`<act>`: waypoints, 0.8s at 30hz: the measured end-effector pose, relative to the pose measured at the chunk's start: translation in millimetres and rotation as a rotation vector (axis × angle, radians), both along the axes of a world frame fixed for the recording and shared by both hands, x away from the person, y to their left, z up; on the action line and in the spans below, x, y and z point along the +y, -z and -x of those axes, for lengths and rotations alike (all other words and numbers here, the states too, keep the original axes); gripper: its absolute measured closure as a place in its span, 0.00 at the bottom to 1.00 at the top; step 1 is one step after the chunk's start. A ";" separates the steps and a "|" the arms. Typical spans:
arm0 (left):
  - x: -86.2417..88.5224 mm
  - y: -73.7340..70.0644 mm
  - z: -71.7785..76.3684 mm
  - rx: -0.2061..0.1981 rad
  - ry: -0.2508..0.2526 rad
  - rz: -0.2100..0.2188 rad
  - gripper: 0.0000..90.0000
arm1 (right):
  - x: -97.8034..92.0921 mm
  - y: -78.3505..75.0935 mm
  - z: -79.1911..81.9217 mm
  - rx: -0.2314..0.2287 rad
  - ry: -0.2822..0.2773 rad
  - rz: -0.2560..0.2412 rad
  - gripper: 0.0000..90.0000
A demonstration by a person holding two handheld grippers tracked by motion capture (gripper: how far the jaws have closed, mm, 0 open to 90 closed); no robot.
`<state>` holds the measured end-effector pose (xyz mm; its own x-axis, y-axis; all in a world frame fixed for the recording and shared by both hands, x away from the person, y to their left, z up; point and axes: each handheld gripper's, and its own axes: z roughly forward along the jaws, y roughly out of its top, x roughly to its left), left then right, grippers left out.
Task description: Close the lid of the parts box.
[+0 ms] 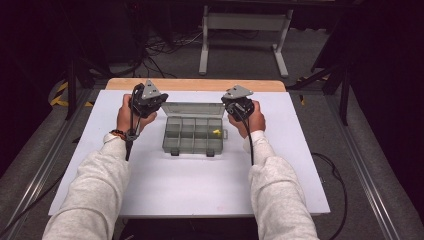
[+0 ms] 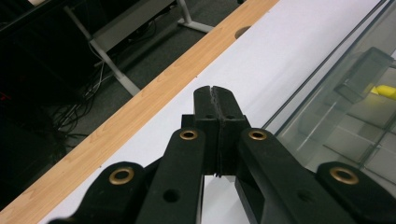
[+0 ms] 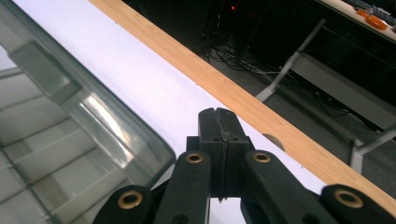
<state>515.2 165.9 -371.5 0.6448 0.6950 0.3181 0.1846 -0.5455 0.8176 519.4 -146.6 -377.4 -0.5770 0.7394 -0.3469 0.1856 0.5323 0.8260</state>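
A clear grey compartment box [image 1: 194,135] lies open in the middle of the white table top, its lid [image 1: 193,109] tipped back toward the far side. One small yellow piece [image 1: 216,132] rests in a right-hand compartment and appears through the lid in the left gripper view as the yellow piece [image 2: 385,91]. My left gripper [image 1: 148,101] is held just left of the lid, its jaws pressed together on nothing [image 2: 215,93]. My right gripper [image 1: 239,104] is held just right of the lid, jaws also together and empty [image 3: 218,116].
The white table top [image 1: 165,185] has a wooden strip [image 1: 195,84] along its far edge. Beyond it stand a white metal frame [image 1: 245,30] and loose cables on the grey floor. Metal rails run along both sides of the table.
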 end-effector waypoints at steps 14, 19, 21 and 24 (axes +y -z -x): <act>-2.6 -0.2 5.3 0.008 0.014 -0.021 1.00 | 0.4 -2.4 6.6 0.012 -0.005 -0.003 1.00; -1.6 0.4 7.7 0.009 0.022 -0.035 1.00 | 1.4 -2.6 8.8 0.017 -0.006 -0.002 1.00; -1.1 0.7 8.4 0.012 0.022 -0.027 1.00 | 1.5 -2.4 10.0 0.019 -0.001 0.005 1.00; -7.4 -0.5 13.9 0.005 0.049 -0.035 1.00 | 2.3 -2.9 12.5 0.019 -0.007 0.008 1.00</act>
